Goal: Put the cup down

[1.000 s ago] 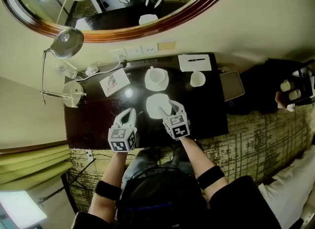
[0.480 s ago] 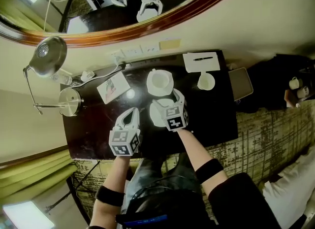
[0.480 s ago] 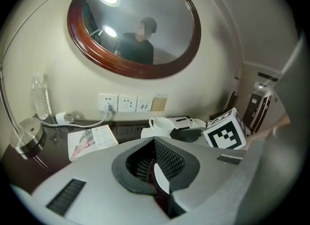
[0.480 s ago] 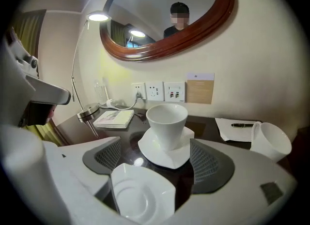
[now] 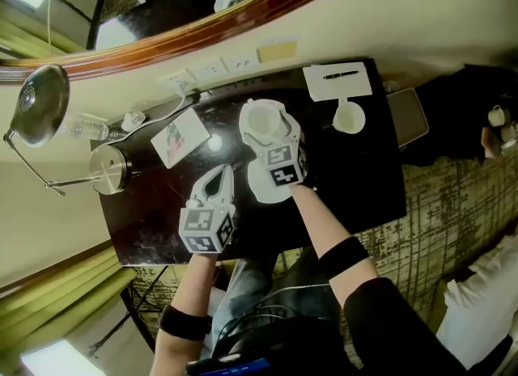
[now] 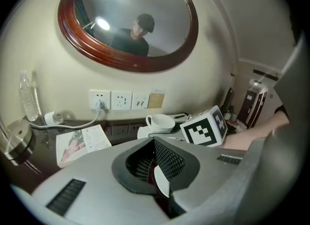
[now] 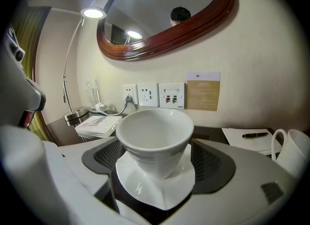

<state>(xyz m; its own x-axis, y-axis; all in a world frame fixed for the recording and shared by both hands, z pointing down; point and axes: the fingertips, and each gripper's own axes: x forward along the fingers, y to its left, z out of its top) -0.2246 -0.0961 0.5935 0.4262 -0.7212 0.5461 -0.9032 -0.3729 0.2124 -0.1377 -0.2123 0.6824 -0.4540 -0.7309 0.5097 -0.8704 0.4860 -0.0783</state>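
The right gripper (image 5: pixel 273 133) reached over the dark glossy desk (image 5: pixel 356 180) with its jaws spread wide, having just been opening. Between them stood the white ribbed ceramic cup (image 7: pixel 155 137), upright on a white angular saucer (image 7: pixel 157 192), with neither pad pressing its sides. The left gripper (image 5: pixel 218 179) hung nearer the desk's front edge, its jaws closed together on nothing. A second white handled mug (image 5: pixel 350 117) sat well apart to the right, just beside a white sheet of paper (image 5: pixel 336 83).
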